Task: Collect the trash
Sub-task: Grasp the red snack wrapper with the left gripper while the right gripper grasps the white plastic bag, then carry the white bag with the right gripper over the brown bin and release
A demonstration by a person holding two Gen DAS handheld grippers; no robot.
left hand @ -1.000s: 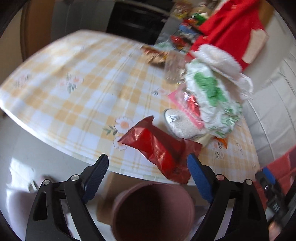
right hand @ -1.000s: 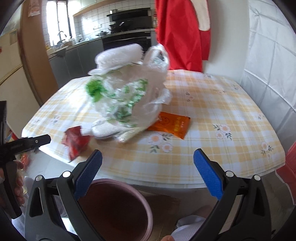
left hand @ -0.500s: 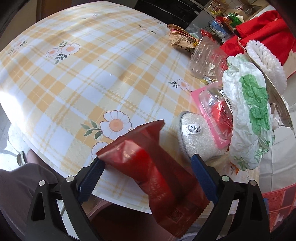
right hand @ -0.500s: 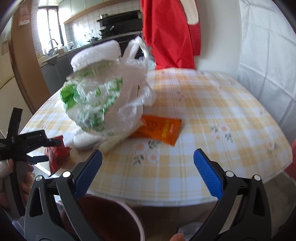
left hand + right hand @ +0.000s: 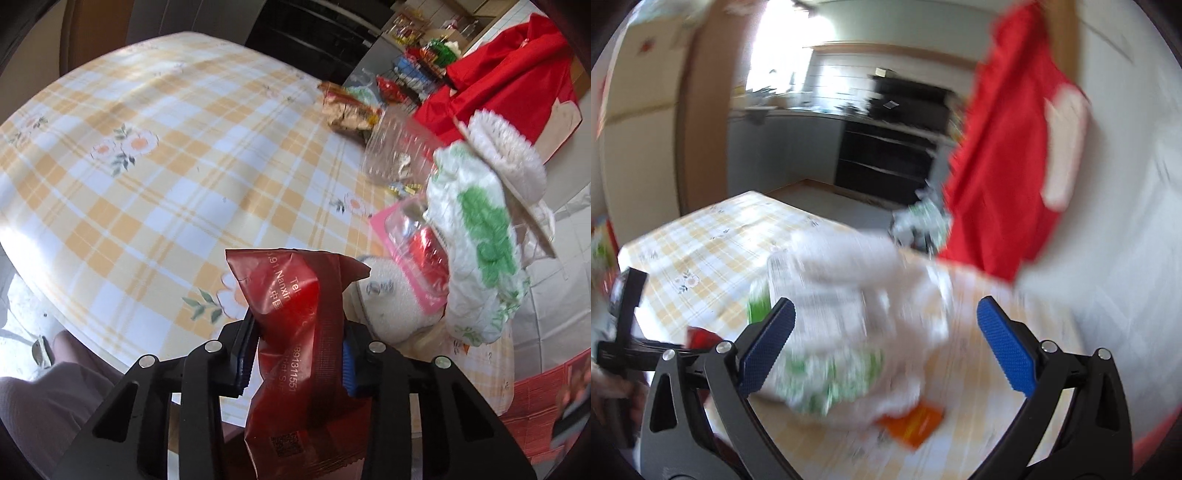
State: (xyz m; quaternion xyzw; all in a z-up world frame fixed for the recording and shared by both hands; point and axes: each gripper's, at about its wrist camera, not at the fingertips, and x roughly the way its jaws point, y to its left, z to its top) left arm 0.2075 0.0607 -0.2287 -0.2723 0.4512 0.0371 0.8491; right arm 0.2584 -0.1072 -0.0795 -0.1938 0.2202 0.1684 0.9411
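**Left tongs closed on wrapper; right tongs wide open before the bag**

Left gripper (image 5: 295,363): jaws drawn in tight on a red wrapper (image 5: 295,354), which is pinched across its width and stands clear of the table (image 5: 147,184). The wrapper's long axis is set along 12 to 6 o'clock, top end toward 12, printed tail hanging toward 6 below the pads. No bin is seen in either view; the drop is judged to lie toward 6, below the table edge.

Right gripper (image 5: 886,350): jaws spread wide, nothing held. The white-and-green plastic bag (image 5: 849,325) is seen blurred between the blue pads and toward 12, resting on the table. An orange packet (image 5: 916,424) lies at 5 o'clock under the bag's edge.

The right gripper is judged nearer the bag; in the left view the bag (image 5: 476,251) lies at 2 o'clock, apart from the wrapper.
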